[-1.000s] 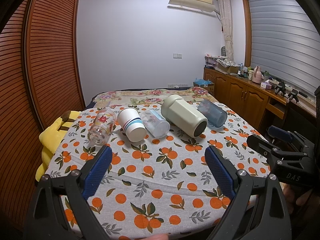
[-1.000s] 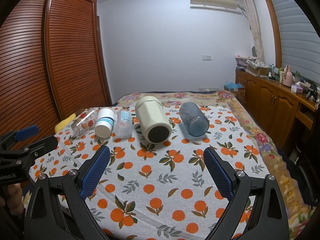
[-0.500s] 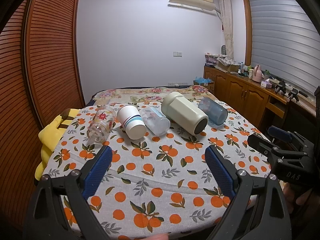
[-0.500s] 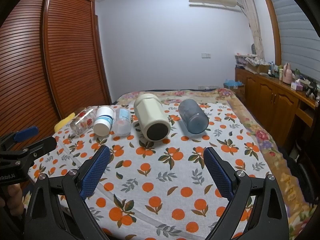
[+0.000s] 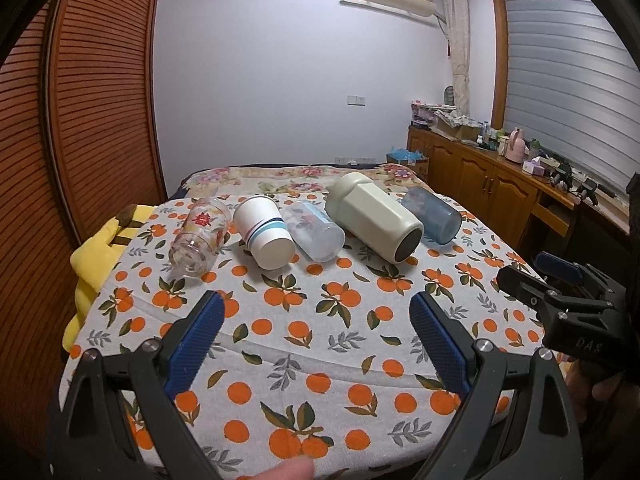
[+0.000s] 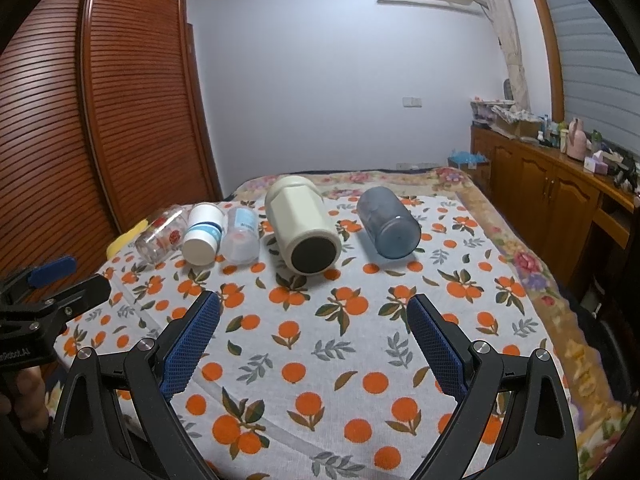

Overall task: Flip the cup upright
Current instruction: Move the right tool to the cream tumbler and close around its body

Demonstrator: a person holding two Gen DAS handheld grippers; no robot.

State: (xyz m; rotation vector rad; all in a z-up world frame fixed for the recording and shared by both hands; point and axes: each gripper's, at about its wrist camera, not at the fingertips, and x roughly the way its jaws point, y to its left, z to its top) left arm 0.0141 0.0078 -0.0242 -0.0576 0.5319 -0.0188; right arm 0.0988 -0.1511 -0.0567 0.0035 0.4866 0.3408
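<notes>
Orange-print tablecloth (image 5: 320, 344) holds five toppled cups; both tools gape empty, right tool (image 5: 576, 320) marked "DAS".

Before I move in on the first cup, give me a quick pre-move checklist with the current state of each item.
1. Left gripper open and empty: ok, jaws spread wide with nothing between them.
2. Right gripper open and empty: ok, same.
3. Cups needing a flip: not ok yet, all five lie on their sides: glass cup, white striped cup, clear plastic cup, cream tumbler, blue cup.
4. Room around each cup: not ok for the left four, which lie close together; the blue cup lies apart.
5. Approach path over the orange-print cloth: ok, nothing lies between grippers and cups.
6. Whether neighbouring cups touch: cannot tell.
</notes>
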